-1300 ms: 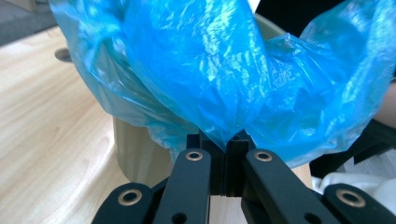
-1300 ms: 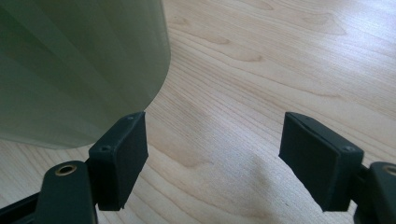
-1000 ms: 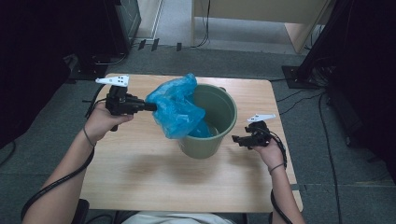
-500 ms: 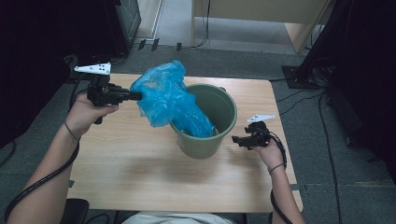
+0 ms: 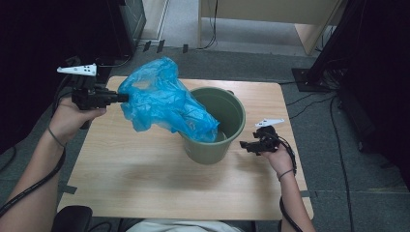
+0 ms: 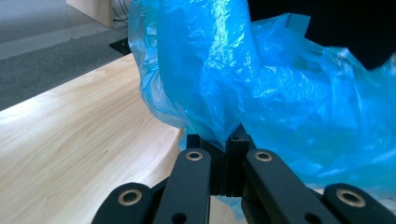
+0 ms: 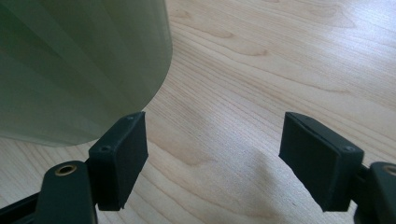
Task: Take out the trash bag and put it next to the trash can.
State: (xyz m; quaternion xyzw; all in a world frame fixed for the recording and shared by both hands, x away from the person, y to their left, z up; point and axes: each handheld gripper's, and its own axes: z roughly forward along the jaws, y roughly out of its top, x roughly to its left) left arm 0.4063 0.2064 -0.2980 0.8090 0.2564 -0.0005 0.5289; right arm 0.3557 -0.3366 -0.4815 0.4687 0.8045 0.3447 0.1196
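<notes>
My left claw (image 5: 121,98) is clamped on the blue bag (image 5: 162,101), half drawn out of the green bucket (image 5: 212,145) at the tabletop (image 5: 145,179) centre. My right claw (image 5: 244,145) stands apart, empty, beside the bucket. Risk: the unheld bucket could tip if the bag snags.

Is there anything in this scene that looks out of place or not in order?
Yes. The blue plastic bag is half out of the green bucket: its lower end hangs inside while the left gripper, shut on an edge, holds the rest stretched out over the table. Nothing is spilled or broken.
</notes>
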